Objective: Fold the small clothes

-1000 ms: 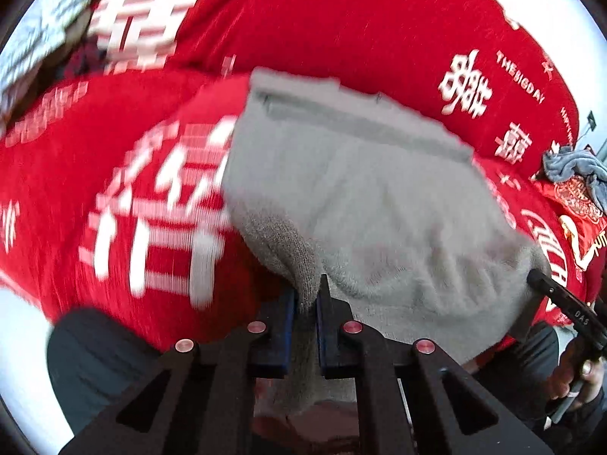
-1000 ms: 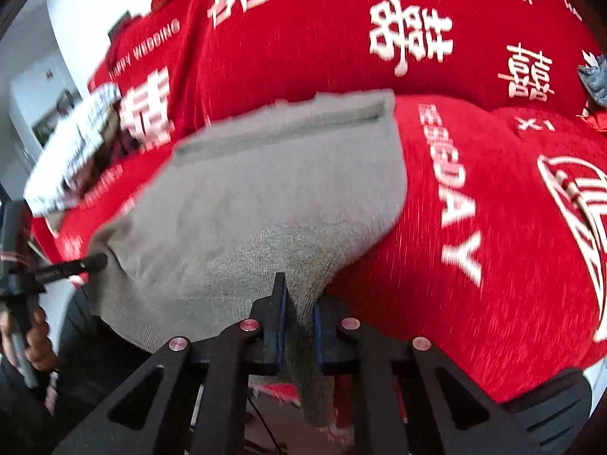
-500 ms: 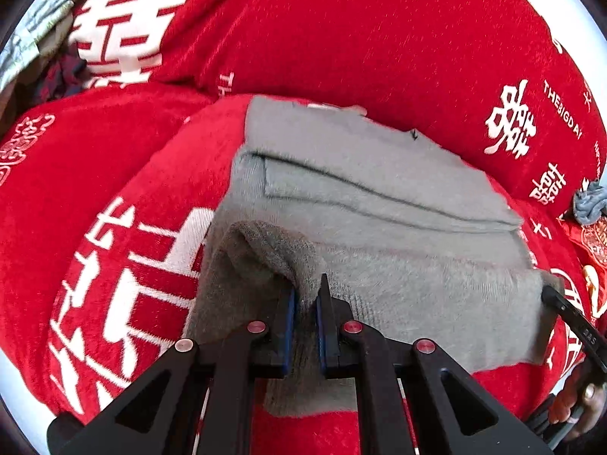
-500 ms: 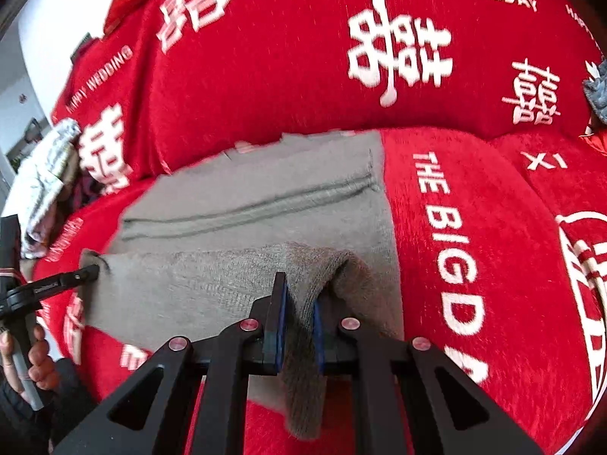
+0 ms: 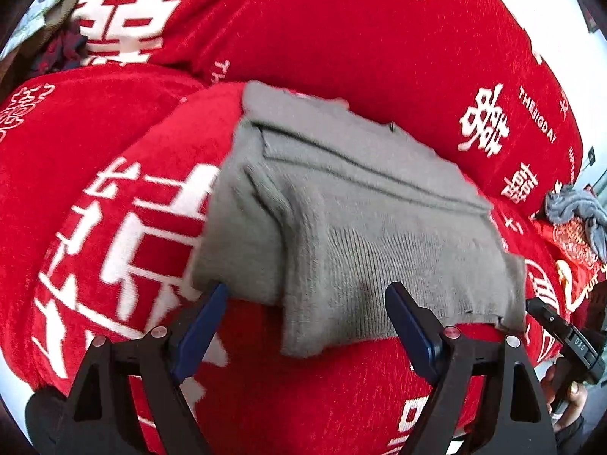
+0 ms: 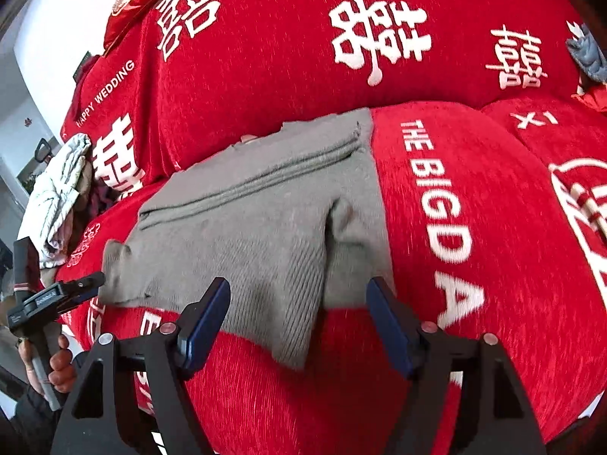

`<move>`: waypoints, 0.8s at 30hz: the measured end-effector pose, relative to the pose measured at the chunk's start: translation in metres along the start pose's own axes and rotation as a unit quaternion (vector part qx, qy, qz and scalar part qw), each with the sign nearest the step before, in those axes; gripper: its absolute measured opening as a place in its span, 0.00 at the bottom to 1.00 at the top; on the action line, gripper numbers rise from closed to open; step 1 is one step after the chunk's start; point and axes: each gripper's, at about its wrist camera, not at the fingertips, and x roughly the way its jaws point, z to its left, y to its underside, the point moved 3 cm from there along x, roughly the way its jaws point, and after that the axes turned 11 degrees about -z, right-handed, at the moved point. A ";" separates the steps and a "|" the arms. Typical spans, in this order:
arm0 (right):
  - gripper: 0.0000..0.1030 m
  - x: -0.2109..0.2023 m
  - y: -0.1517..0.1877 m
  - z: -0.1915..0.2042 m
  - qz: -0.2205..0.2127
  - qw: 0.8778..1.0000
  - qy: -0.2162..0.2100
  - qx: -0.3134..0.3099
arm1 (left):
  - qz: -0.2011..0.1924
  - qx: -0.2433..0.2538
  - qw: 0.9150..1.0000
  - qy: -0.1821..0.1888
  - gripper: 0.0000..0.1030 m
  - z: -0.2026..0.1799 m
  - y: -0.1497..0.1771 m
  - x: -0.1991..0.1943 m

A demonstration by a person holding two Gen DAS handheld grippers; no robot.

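Observation:
A grey knitted garment (image 5: pixel 353 204) lies folded on the red sofa seat cushion (image 5: pixel 114 174), its near edge hanging toward me. My left gripper (image 5: pixel 307 295) hovers over that near edge on the left side. Its jaws are opening, and the blue pads (image 5: pixel 409 322) stand clear of the cloth. In the right wrist view the same grey garment (image 6: pixel 265 208) lies flat, and my right gripper (image 6: pixel 297 292) straddles its near right corner. Those jaws are opening too, with cloth below them but not pinched.
The sofa backrest (image 6: pixel 303 38) is red with white characters. A pale bundle of clothes (image 6: pixel 57 197) sits at the left end, a grey-blue garment (image 5: pixel 576 208) at the right end. The person's hand (image 6: pixel 57 364) holds the other gripper's handle low at the left.
Both grippers carried the near edge forward onto the cushion, then let go of it; their jaws went from shut on the cloth to wide apart. The garment now rests folded.

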 end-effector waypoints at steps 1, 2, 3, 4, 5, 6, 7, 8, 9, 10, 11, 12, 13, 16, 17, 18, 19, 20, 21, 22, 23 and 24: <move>0.75 0.003 0.001 0.001 0.003 1.000 0.001 -0.001 | 0.003 0.000 1.000 -0.001 0.71 -0.003 0.000 0.003; 0.72 0.007 0.002 0.003 0.006 1.000 0.001 -0.005 | 0.009 0.001 1.000 -0.001 0.58 -0.006 0.001 0.007; 0.59 0.011 0.003 0.006 0.012 1.000 -0.008 -0.008 | 0.013 0.003 1.000 -0.003 0.49 -0.007 0.001 0.009; 0.42 0.015 0.003 0.008 0.021 1.000 -0.012 -0.009 | 0.013 0.006 1.000 -0.010 0.43 -0.009 0.001 0.010; 0.38 0.019 0.004 0.010 0.033 0.999 -0.014 -0.010 | 0.014 0.011 1.000 -0.012 0.25 -0.010 0.000 0.010; 0.26 0.021 0.005 0.012 0.038 0.999 -0.009 -0.014 | 0.017 0.011 1.000 -0.008 0.22 -0.010 -0.001 0.010; 0.14 0.022 0.005 0.014 0.039 0.999 -0.008 -0.019 | 0.016 0.005 1.000 -0.005 0.20 -0.009 -0.002 0.008; 0.14 0.022 0.005 0.015 0.041 0.999 -0.016 -0.019 | 0.013 -0.001 1.000 -0.001 0.18 -0.008 -0.004 0.004; 0.13 0.020 0.004 0.016 0.040 0.999 -0.024 -0.015 | 0.010 -0.003 1.000 0.001 0.18 -0.008 -0.006 0.001; 0.13 0.019 0.003 0.017 0.038 0.999 -0.030 -0.013 | 0.004 -0.003 1.000 0.004 0.17 -0.009 -0.009 -0.003; 0.13 0.018 0.002 0.019 0.035 0.999 -0.036 -0.013 | 0.001 -0.001 1.000 0.005 0.17 -0.010 -0.011 -0.005; 0.13 0.016 -0.002 0.020 0.028 0.999 -0.039 -0.013 | -0.002 0.001 1.000 0.006 0.17 -0.011 -0.014 -0.006; 0.12 0.016 -0.005 0.021 0.023 0.999 -0.039 -0.012 | -0.006 0.003 1.000 0.007 0.17 -0.013 -0.018 -0.007; 0.12 0.017 -0.019 0.020 0.010 0.999 -0.044 0.002 | -0.011 0.004 1.000 0.010 0.17 -0.017 -0.029 -0.005; 0.12 0.017 -0.024 0.019 0.006 0.999 -0.046 0.007 | -0.013 0.002 1.000 0.013 0.16 -0.018 -0.033 -0.005; 0.12 0.017 -0.029 0.019 0.003 0.999 -0.047 0.011 | -0.013 -0.001 1.000 0.015 0.15 -0.018 -0.035 -0.004; 0.12 0.018 -0.034 0.020 -0.001 0.999 -0.048 0.013 | -0.013 -0.003 1.000 0.017 0.15 -0.018 -0.038 -0.004; 0.12 0.018 -0.039 0.021 -0.003 0.999 -0.048 0.014 | -0.014 -0.004 1.000 0.019 0.15 -0.019 -0.041 -0.003; 0.12 0.019 -0.043 0.021 -0.006 0.999 -0.047 0.012 | -0.012 -0.003 1.000 0.021 0.15 -0.018 -0.042 -0.003; 0.12 0.020 -0.046 0.023 -0.008 0.999 -0.046 0.011 | -0.007 -0.003 1.000 0.022 0.15 -0.018 -0.043 -0.002; 0.12 0.021 -0.048 0.024 -0.008 0.999 -0.045 0.012 | 0.007 -0.002 1.000 0.024 0.16 -0.018 -0.042 0.001; 0.12 0.023 -0.050 0.024 -0.006 0.999 -0.045 0.013 | 0.020 -0.004 1.000 0.022 0.16 -0.016 -0.039 0.004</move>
